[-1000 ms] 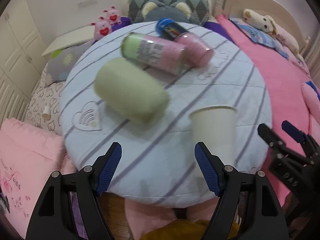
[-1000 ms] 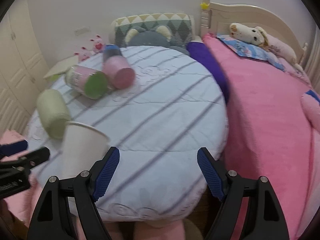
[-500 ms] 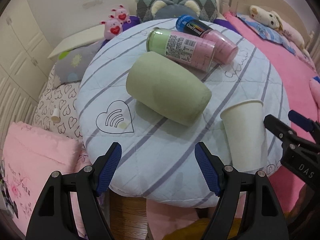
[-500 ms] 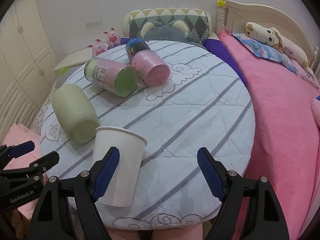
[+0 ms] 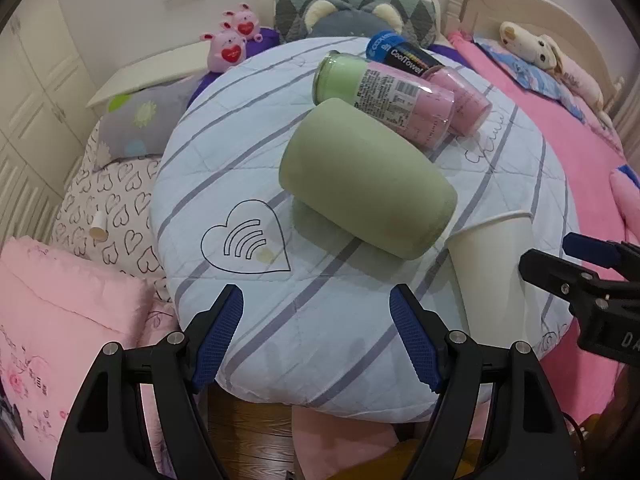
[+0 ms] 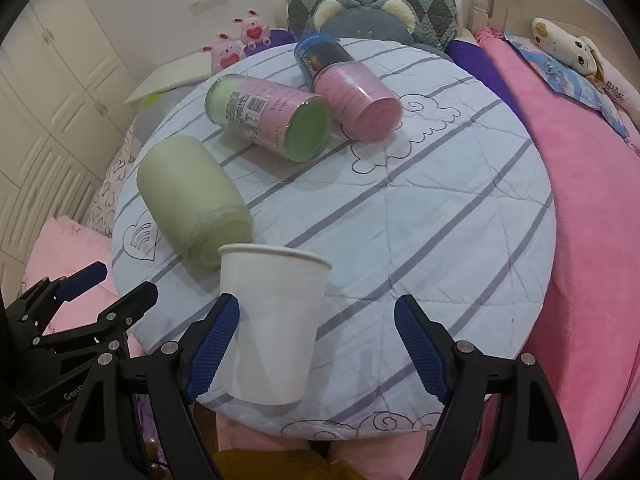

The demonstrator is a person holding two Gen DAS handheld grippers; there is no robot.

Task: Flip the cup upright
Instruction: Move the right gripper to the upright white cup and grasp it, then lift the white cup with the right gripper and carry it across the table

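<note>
A white paper cup stands upright, mouth up, near the front edge of the round striped cushion. It also shows at the right in the left wrist view. My right gripper is open and empty; the cup stands between its fingers, close to the left finger, not gripped. My left gripper is open and empty, over the cushion's front edge, left of the cup. The right gripper's fingers show at the right edge of the left wrist view.
A green towel roll lies just behind the cup. Two towel canisters, green-pink and pink-blue, lie farther back. A pink bed is to the right, pillows and plush toys behind and left.
Both wrist views have risen and pulled back, so the cushion and cup sit lower and nearer in view. The cup stays upright in the same spot. Both grippers stay open.
</note>
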